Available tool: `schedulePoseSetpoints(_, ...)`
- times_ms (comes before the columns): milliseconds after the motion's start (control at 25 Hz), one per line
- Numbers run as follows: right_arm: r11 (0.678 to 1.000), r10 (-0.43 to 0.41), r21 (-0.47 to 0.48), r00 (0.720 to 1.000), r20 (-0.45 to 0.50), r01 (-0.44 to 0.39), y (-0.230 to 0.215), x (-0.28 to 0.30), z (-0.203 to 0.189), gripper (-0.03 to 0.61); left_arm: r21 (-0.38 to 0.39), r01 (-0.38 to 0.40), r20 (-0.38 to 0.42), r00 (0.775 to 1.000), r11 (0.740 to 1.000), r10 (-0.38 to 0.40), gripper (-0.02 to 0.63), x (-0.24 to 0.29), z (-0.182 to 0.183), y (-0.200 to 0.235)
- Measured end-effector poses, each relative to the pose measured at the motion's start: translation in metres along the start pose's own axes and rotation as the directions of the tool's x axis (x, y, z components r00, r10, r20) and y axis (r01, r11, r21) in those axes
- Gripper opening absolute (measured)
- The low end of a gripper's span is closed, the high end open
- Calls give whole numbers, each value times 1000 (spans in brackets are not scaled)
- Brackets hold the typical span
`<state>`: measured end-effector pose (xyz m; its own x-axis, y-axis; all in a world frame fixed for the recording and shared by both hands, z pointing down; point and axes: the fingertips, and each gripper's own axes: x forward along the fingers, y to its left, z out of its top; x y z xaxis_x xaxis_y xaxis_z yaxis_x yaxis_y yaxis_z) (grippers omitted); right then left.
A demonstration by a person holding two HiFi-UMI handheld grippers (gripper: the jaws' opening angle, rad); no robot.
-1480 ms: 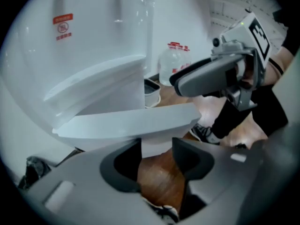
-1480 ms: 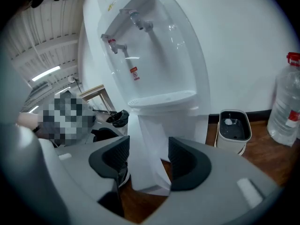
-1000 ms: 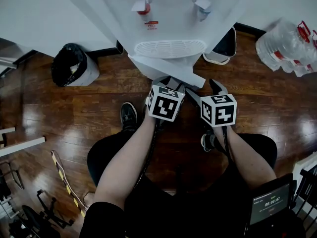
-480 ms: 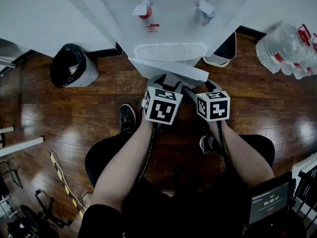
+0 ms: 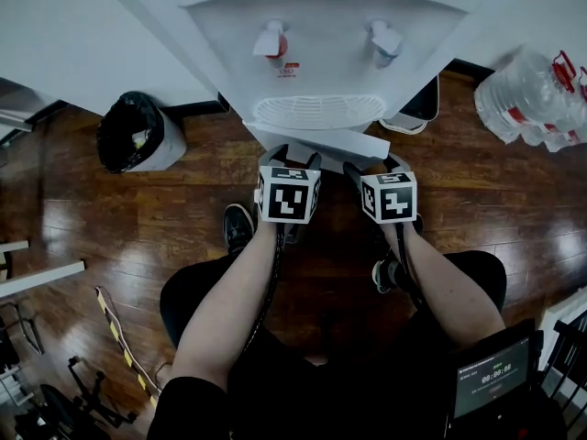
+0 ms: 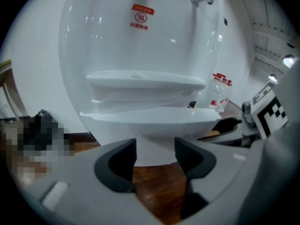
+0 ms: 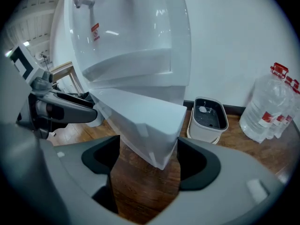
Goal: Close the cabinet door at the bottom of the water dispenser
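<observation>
White door (image 7: 140, 118) within closing right gripper (image 7: 147, 149)

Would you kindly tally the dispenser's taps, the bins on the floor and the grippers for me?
Taps: 2, red tap, blue tap
Bins: 2, black-lined bin, white bin
Grippers: 2, left gripper, right gripper
Total: 6

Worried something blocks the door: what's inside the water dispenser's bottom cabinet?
The inside is hidden: the ajar cabinet door covers it in every view. Only wooden floor shows below the door.
</observation>
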<state>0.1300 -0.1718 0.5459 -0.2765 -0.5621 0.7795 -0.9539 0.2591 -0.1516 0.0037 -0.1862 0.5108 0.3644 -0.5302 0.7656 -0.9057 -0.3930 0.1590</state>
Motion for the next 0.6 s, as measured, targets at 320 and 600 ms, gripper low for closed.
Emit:
schedulePoseSetpoints(320, 999, -33, -32, 999, 8, 33, -12, -2, 10, 325, -20, 6, -13, 1000, 1000, -6, 288, -12, 12, 12)
schedulePoseSetpoints(600, 994, -45, -97, 999, 26, 48, -15, -6, 13, 311, -133, -28, 43, 998, 991, 35, 288, -12, 17, 20)
